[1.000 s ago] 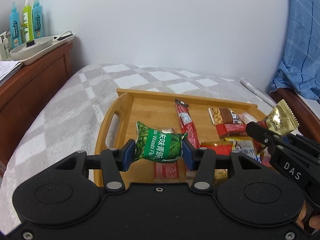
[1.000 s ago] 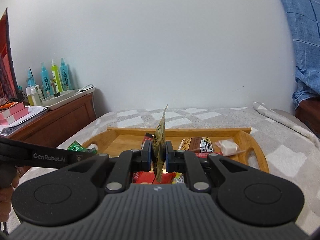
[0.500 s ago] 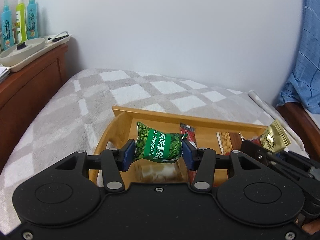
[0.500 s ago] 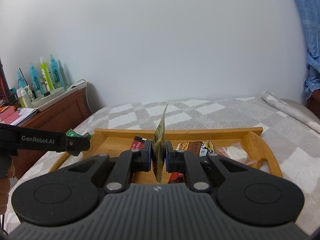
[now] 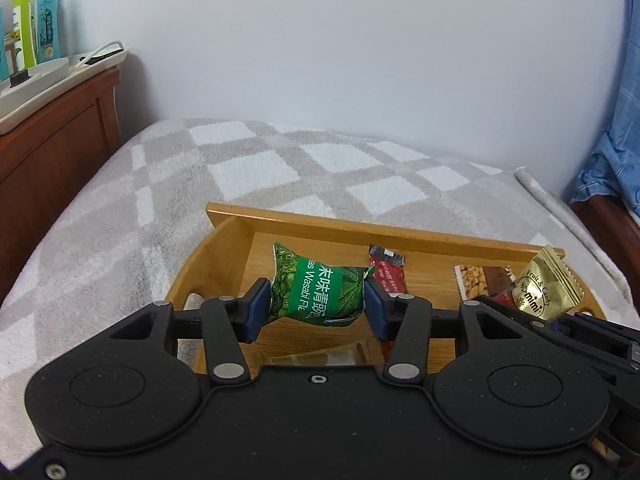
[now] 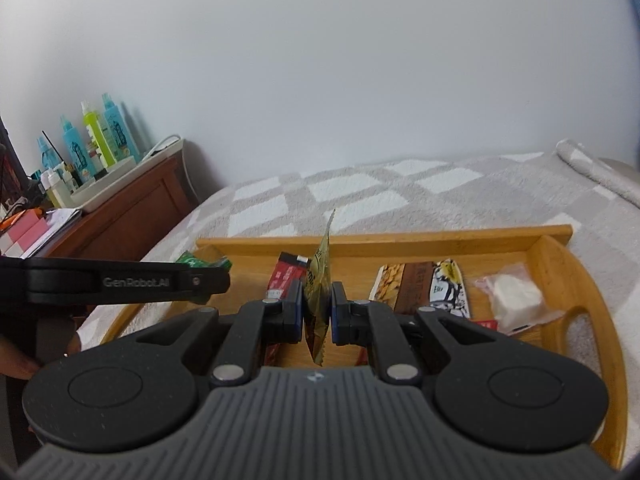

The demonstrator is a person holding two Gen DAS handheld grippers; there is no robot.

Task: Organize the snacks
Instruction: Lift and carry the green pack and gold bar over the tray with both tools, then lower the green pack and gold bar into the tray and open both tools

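Two handheld grippers over a wooden tray (image 5: 400, 236) on a checkered bed. Left gripper (image 5: 316, 304) clamped on a green wasabi pea packet (image 5: 318, 294); right gripper (image 6: 316, 312) pinching a gold candy packet (image 6: 318, 276) edge-on — both lifted above the tray's snacks, likely for sorting.

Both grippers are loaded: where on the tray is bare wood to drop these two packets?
Bare wood lies at the wooden tray's left end, between its left wall and the red packet, under the green wasabi pea packet. The right half is crowded: nut bar, white wrapped sweet. The gold candy packet hangs mid-tray.
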